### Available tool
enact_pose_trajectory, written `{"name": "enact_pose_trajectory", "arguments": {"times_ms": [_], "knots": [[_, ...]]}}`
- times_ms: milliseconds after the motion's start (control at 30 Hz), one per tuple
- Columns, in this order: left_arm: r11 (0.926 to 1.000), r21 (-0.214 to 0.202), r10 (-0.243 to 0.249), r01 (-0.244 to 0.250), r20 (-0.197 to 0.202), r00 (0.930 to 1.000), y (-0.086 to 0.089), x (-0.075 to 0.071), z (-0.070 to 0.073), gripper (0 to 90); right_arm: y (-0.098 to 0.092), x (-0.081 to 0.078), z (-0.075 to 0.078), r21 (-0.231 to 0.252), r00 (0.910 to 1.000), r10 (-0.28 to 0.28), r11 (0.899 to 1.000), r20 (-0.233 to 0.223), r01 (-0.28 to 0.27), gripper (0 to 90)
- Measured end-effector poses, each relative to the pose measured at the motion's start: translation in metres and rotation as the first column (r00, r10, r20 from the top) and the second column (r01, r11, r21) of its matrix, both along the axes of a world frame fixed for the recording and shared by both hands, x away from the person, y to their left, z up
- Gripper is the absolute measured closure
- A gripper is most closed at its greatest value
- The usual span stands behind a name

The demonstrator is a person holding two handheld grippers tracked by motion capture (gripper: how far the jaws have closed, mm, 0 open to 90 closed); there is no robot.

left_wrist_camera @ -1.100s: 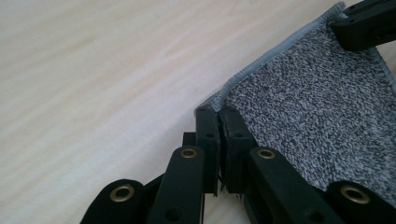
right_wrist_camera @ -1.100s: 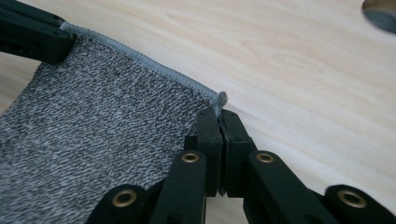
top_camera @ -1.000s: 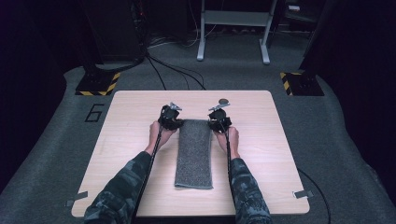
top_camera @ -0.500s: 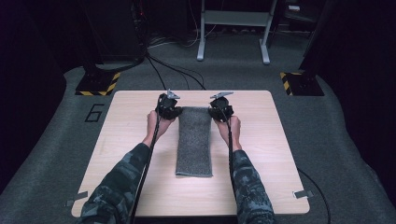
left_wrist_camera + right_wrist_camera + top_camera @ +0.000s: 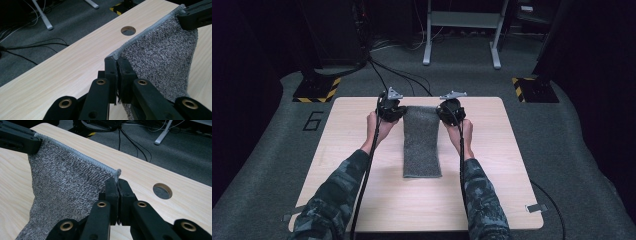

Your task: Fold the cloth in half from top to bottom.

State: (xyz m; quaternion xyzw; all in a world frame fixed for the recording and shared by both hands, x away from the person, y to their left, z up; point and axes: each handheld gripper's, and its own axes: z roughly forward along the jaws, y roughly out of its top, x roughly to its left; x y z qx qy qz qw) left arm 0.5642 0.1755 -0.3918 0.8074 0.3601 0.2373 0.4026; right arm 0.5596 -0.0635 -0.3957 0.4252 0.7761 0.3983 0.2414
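A grey knitted towel [image 5: 422,142] lies lengthwise on the wooden table [image 5: 337,165], its far end raised off the surface. My left gripper [image 5: 398,111] is shut on the towel's far left corner, and my right gripper [image 5: 441,111] is shut on its far right corner. In the left gripper view the jaws pinch the corner of the towel [image 5: 160,57] with its stitched hem stretched taut to the other gripper [image 5: 196,15]. In the right gripper view my gripper [image 5: 116,181] pinches the opposite corner of the towel [image 5: 65,187], and the other gripper [image 5: 17,138] holds the far end of the hem.
A round hole [image 5: 128,30] is cut in the table near its far edge, also seen as the hole [image 5: 162,190] in the right gripper view. Cables [image 5: 397,75], a metal stand [image 5: 462,35] and yellow-black striped bases [image 5: 317,90] sit on the floor beyond the table.
Both grippers have risen and moved toward the far edge, lifting the towel's far end off the table; the towel's near end has slid forward with it.
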Motion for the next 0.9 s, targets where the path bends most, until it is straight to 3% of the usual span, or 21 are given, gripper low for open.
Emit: {"name": "enact_pose_trajectory", "arguments": {"times_ms": [233, 433, 900], "knots": [[0.9999, -0.014, -0.007, 0.007, -0.005, 1.0000, 0.001, -0.002, -0.006, 87.2, -0.002, -0.007, -0.006, 0.010, 0.9999, 0.004, 1.000, 0.011, -0.004, 88.3], [0.9991, -0.031, -0.029, 0.029, -0.002, 0.9996, 0.005, -0.014, -0.014, 86.9, -0.003, -0.022, -0.011, 0.009, 0.9993, 0.030, 0.999, 0.023, -0.031, 88.1], [0.9962, -0.014, -0.087, 0.086, -0.027, 0.9959, 0.008, -0.038, -0.034, 86.4, -0.006, -0.051, -0.027, -0.014, 0.9963, 0.080, 0.997, 0.029, -0.080, 88.0]]}}
